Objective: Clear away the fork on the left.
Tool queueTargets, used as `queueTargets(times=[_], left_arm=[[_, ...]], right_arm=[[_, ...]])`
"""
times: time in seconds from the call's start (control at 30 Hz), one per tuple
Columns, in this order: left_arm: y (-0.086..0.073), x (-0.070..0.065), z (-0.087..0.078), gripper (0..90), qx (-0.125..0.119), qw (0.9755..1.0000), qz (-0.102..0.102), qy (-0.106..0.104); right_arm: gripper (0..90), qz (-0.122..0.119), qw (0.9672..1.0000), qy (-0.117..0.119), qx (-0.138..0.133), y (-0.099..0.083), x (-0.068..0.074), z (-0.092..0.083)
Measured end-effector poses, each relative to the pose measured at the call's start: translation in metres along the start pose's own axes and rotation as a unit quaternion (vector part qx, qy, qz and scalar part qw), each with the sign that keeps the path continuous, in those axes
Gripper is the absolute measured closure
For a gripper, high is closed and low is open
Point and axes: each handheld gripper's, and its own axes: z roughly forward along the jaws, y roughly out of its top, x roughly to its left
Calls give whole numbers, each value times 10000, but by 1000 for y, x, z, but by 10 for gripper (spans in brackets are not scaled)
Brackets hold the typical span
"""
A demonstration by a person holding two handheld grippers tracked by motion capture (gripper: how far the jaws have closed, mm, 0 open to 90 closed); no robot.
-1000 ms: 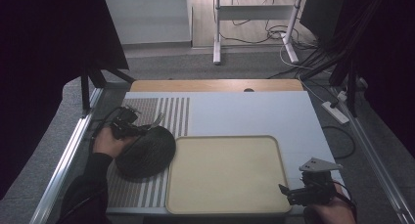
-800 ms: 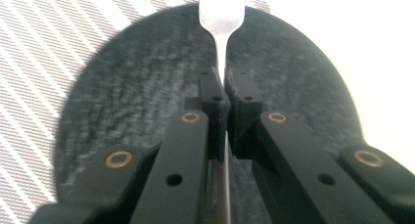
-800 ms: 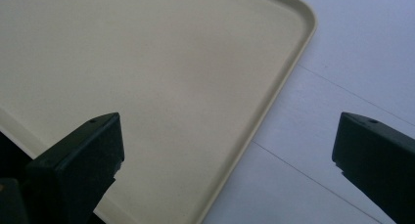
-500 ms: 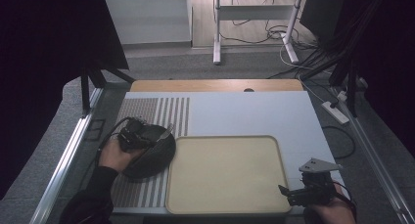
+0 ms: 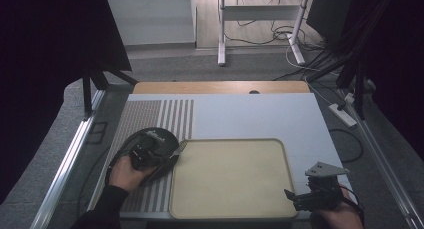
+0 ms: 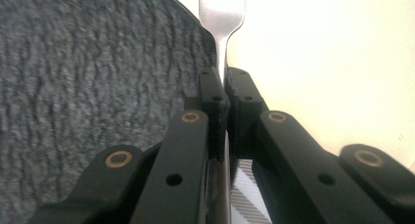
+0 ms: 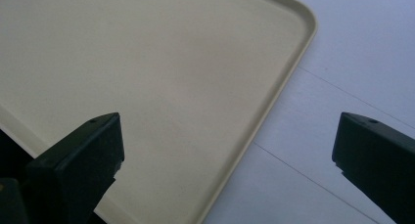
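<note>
While R gripper gapes — L gripper pinches fork.

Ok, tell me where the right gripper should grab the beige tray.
Grip the raised rim of the beige tray along its right edge, coming from the right, one jaw either side of the lip. It lies flat, so probably only that lip offers purchase; the right gripper is open beside it.
</note>
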Motion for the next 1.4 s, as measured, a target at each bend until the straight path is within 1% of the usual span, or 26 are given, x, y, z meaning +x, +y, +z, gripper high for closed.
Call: queueTargets(times=[0.3, 0.53, 0.73, 0.87, 1.07, 1.2, 1.3, 1.4], left_arm=[[4, -22, 8, 859, 14, 10000, -15, -95], [12, -38, 16, 859, 94, 9997, 51, -209], [21, -52, 24, 859, 111, 9994, 130, -285], [27, -62, 31, 859, 152, 9993, 221, -252], [36, -74, 41, 859, 177, 9990, 313, -261], [38, -76, 49, 858, 237, 9990, 292, -241], [38, -77, 58, 857, 340, 9987, 312, -195], [37, -76, 66, 855, 448, 9982, 355, -204]], right_arm=[[0, -55, 10000, -24, 10, 0, 1, 1], [0, -79, 10000, -29, 26, 0, 1, 1], [0, -94, 9999, -39, 38, 0, 1, 1], [0, -97, 9999, -31, 29, 0, 2, 1], [0, -116, 9999, -40, 41, 0, 2, 1], [0, -130, 9999, -39, 49, 0, 2, 1], [0, -141, 9999, -38, 53, 0, 2, 1], [0, -161, 9998, -39, 61, 0, 3, 1]])
